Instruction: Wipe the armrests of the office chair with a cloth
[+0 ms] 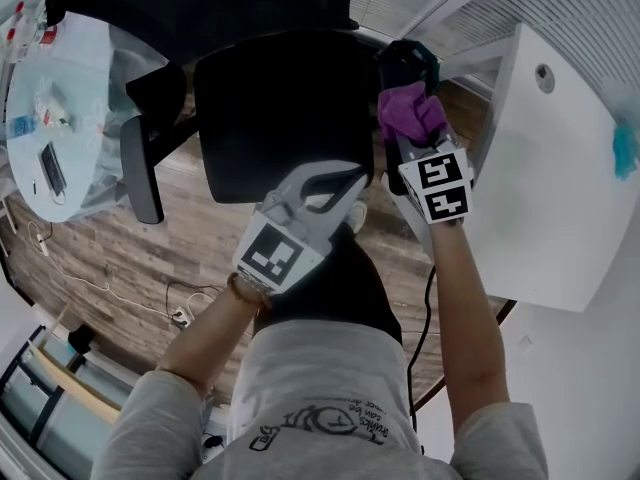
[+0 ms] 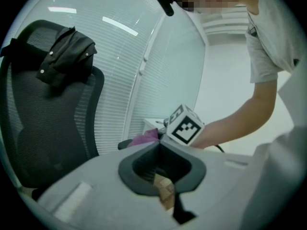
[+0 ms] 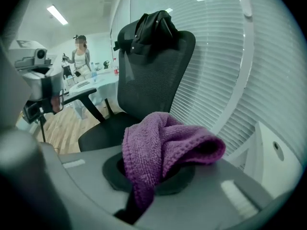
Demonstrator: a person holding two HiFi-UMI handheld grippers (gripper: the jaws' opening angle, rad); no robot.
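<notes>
Purple cloth (image 3: pixel 163 147) is bunched right up front, clamped in the right claw (image 3: pixel 149 172): jaws closed on one fold, the rest flopped over the top in a fat loop. In the head view the near armrest (image 1: pixel 405 63) is seen just ahead of that claw, with the cloth either on it or just shy of it; contact can't be confirmed. The left claw (image 1: pixel 352 178) is held at the front edge of the seat (image 1: pixel 280 108), jaws pinched together, nothing gripped. The far armrest (image 1: pixel 140 173) is well off to the left of that claw, with nothing near it.

What could bite from here (guesses only):
- Only a small pinch of cloth is held, so once it's dragged along the armrest under pressure it could be tugged out of the jaws. Or the loose loop could get folded under and bare plastic rubbed on the armrest instead.
- The chair (image 3: pixel 144 71) isn't being steadied by anything. A push on the armrest could be turned into swivel or roll, and the wipe gets skipped.
- A white panel (image 1: pixel 540 168) is sat close on the right of the right claw, so a wide stroke could get it knocked.
</notes>
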